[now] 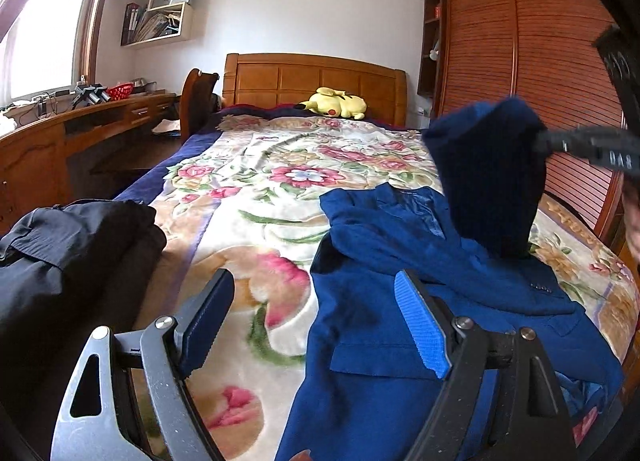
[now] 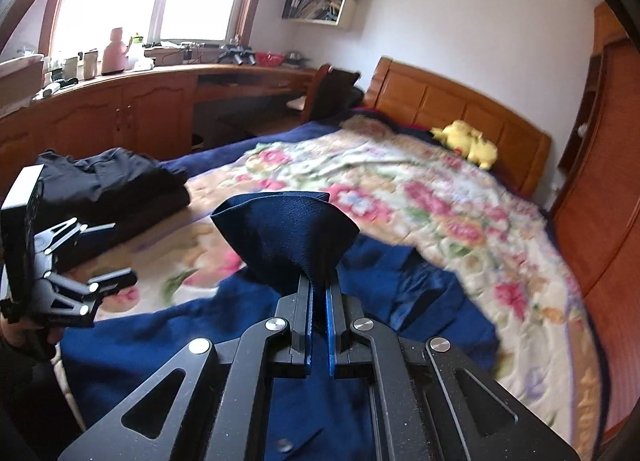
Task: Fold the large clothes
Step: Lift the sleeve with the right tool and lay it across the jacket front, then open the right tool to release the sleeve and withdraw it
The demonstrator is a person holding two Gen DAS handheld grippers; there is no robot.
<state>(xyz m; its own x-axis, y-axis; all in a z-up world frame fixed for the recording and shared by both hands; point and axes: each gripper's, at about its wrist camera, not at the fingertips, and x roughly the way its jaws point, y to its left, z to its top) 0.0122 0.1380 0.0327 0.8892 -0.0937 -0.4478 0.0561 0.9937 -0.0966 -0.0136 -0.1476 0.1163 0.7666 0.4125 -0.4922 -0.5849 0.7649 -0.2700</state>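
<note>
The right gripper (image 2: 319,293) is clenched on a fold of the blue jacket (image 1: 400,341), lifting one part up in a peak while the rest lies spread on the near right part of the bed (image 1: 248,189), its far hem close to the bed's right edge. The left gripper (image 1: 316,317) hangs released with nothing between its pads, over the jacket's left edge. A dark pile of clothes (image 1: 72,253) sits at the bed's left edge, with bare floral blanket between and beyond towards the yellow plush toy (image 1: 336,103).

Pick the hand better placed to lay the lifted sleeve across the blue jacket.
Right. The right gripper is already shut on the dark blue suit jacket's raised sleeve. The left gripper hovers open, holding nothing, so it would need to grasp first.
</note>
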